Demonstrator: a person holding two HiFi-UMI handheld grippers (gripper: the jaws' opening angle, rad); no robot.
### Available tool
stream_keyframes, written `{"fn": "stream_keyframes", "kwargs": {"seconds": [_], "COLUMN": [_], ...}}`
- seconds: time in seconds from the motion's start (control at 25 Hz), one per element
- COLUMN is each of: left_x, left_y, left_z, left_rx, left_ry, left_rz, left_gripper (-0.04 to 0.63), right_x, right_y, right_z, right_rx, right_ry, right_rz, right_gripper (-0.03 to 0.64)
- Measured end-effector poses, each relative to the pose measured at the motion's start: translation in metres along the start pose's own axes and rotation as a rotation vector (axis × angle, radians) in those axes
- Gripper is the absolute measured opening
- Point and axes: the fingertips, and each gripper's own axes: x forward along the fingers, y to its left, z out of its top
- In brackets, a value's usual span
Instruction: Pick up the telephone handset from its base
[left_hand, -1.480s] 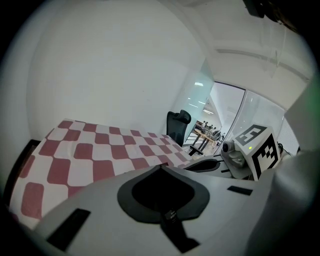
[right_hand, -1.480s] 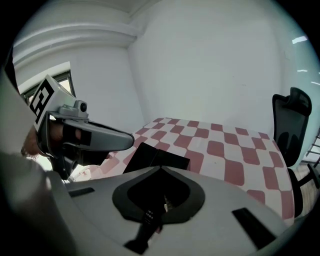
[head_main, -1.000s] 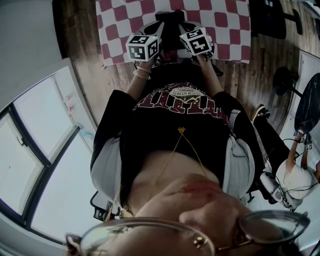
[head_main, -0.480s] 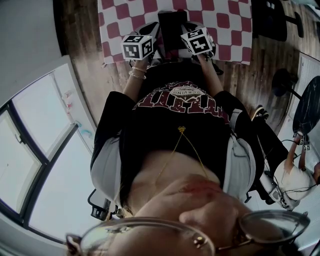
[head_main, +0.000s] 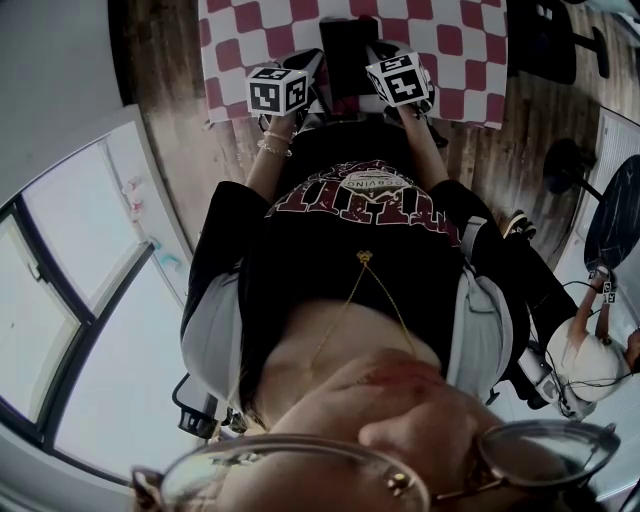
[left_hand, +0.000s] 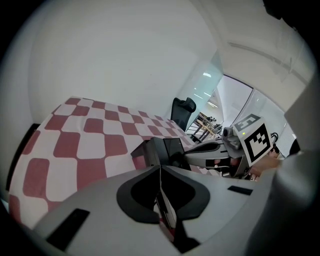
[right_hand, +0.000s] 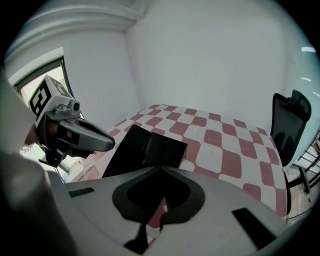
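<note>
The black telephone (head_main: 345, 50) sits on the red-and-white checked tablecloth (head_main: 450, 40), near the table's front edge, and lies between my two grippers. I cannot tell its handset from its base. In the left gripper view the telephone (left_hand: 162, 150) lies just beyond my left gripper (left_hand: 160, 167), whose jaws are shut with nothing between them. In the right gripper view the telephone (right_hand: 145, 150) lies just past my right gripper (right_hand: 161, 168), also shut and empty. Each gripper shows in the other's view, on the far side of the phone: the left gripper (right_hand: 75, 132) and the right gripper (left_hand: 220, 150).
A black office chair (right_hand: 287, 125) stands beyond the table's far right side. Wooden floor (head_main: 170, 120) surrounds the table, and a window wall (head_main: 80, 300) runs along the left. Another person (head_main: 590, 355) is at the right edge of the head view.
The left gripper's marker cube has shifted a little to the left and toward the table beside the phone. The right gripper has stayed put. Both stay shut.
</note>
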Motion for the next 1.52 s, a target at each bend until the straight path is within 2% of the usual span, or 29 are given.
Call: {"fn": "stream_keyframes", "kwargs": {"seconds": [0.44,0.64,0.92,1.16,1.52], "left_x": [0.008,0.007,0.014,0.026,0.039], "left_y": [-0.006,0.0,-0.004,-0.015,-0.015], "left_z": [-0.014,-0.014,-0.022,-0.027,-0.025], "left_rx": [-0.033,-0.049,-0.102,-0.103,-0.09], "left_ry": [0.034,0.041,0.077,0.107,0.131], "left_rz": [-0.043,-0.032,-0.105,-0.135,-0.127], "left_gripper": [0.015,0.078,0.14,0.146,0.147], "right_x": [0.0,-0.001,-0.002,-0.002,0.0], "right_y": [0.0,-0.001,0.0,0.001,0.003], "right_z": [-0.001,0.001,0.0,0.0,0.0], "right_rx": [0.018,0.025,0.029,0.032,0.02], "right_ry": [-0.004,-0.015,-0.022,-0.026,-0.029], "right_rz": [0.009,0.012,0.013,0.017,0.011], "right_gripper": [0.018,0.018,0.018,0.018,0.018]}}
